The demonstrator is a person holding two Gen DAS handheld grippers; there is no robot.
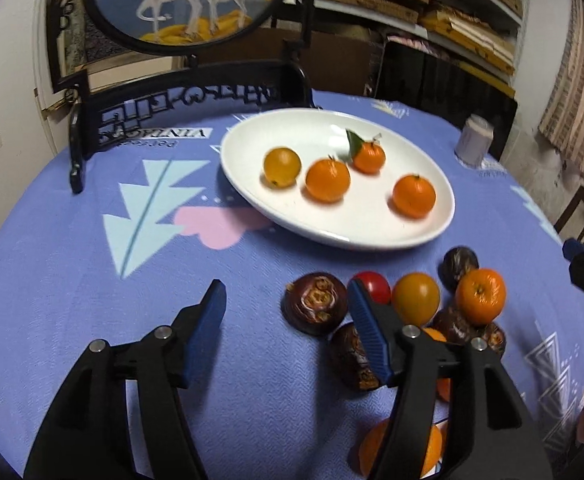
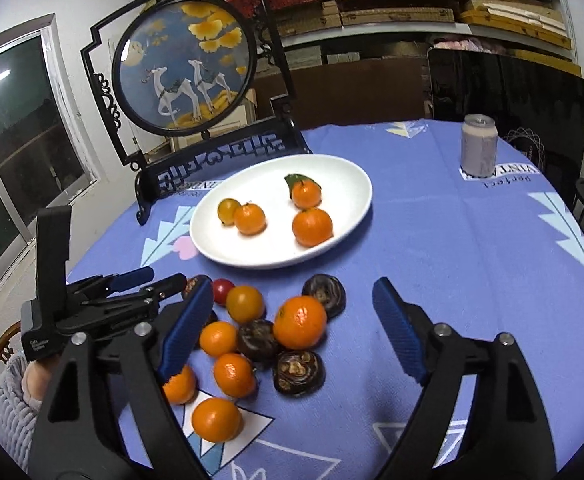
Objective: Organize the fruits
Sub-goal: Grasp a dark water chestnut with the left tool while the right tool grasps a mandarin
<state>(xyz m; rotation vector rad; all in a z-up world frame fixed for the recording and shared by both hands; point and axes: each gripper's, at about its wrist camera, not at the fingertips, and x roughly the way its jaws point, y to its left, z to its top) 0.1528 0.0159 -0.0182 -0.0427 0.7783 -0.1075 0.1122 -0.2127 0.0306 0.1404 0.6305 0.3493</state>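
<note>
A white oval plate [image 1: 372, 236] [image 2: 356, 184] holds several small oranges [image 1: 327, 181] [image 2: 312, 227] and a yellow fruit [image 1: 281, 167]. A loose pile lies on the blue cloth nearer me: oranges [image 2: 299, 322] [image 1: 480, 296], dark brown fruits [image 1: 314, 303] [image 2: 298, 372], a yellow fruit [image 2: 245, 303] and a red one [image 2: 223, 290]. My left gripper [image 1: 288, 304] is open and empty, low over the cloth at the pile's left edge. My right gripper [image 2: 292, 312] is open and empty, above the pile.
A round table with a blue patterned cloth [image 2: 472, 264]. A black-framed round deer screen [image 2: 186, 60] stands behind the plate. A grey can [image 2: 479, 146] stands at the far right. Chairs and shelves of boxes surround the table.
</note>
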